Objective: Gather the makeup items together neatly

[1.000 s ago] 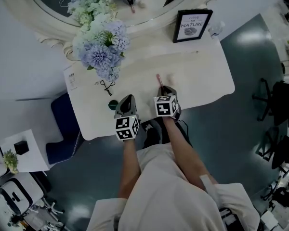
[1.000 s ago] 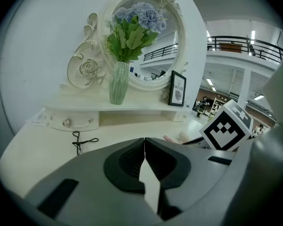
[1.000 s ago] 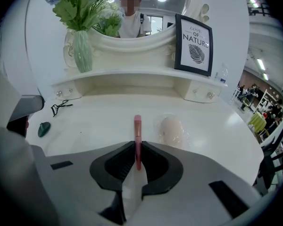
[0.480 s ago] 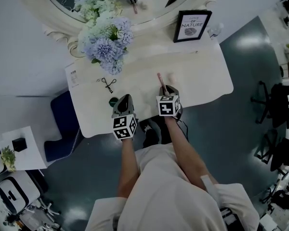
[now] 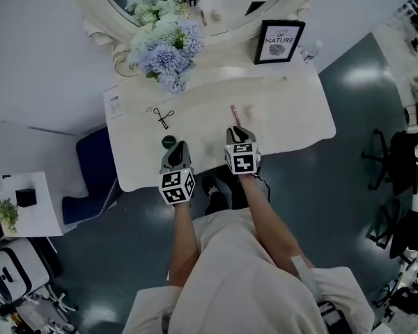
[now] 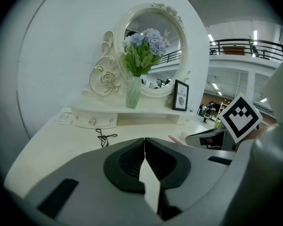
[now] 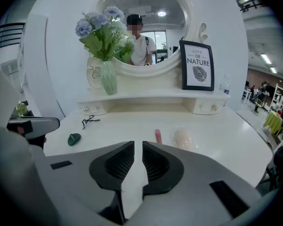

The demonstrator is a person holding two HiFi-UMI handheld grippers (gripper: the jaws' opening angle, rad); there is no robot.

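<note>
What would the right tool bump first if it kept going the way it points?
The right tool would probably meet the pink stick on the table first, though depth is unclear. Its jaws have just been closing, nothing between them.

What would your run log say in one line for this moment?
left gripper: shut, empty | right gripper: slightly apart, just closing, empty | pink tube, pale sponge, green item, black curler: spread over dresser top, ungathered

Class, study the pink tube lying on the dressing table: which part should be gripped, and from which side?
Probably its middle, from above, squeezing across its narrow width: the pink tube lies flat, pointing towards the mirror, with the pale sponge close on its right.
</note>
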